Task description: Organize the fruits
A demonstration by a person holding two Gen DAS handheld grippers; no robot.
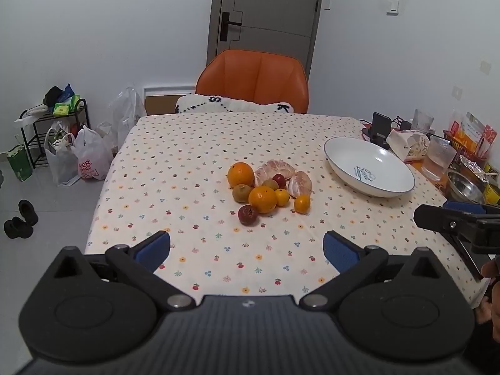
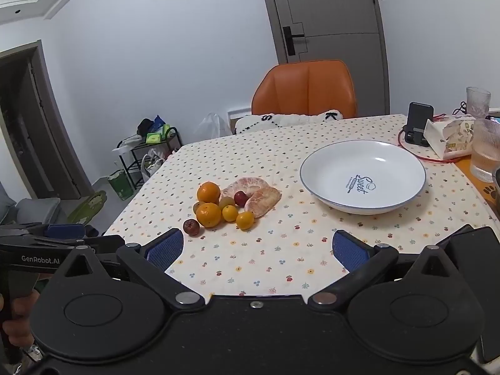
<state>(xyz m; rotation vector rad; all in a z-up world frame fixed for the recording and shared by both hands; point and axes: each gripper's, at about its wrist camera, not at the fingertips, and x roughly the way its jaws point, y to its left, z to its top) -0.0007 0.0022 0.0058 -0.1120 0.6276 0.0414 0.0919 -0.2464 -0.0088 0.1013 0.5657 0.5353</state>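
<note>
Both my left gripper [image 1: 247, 251] and right gripper [image 2: 257, 250] hang with fingers spread wide, holding nothing, short of the fruit pile [image 1: 268, 187] on the tablecloth [image 1: 187, 156]. From the left wrist, the pile sits at twelve o'clock, the white plate [image 1: 340, 147] at two. My worry: the fruits touch, so nudging one orange [image 1: 263, 199] could send the small round ones rolling toward the table edge. The peeled pomelo segments [image 1: 275, 170] look soft and may tear under a hard squeeze.
</note>
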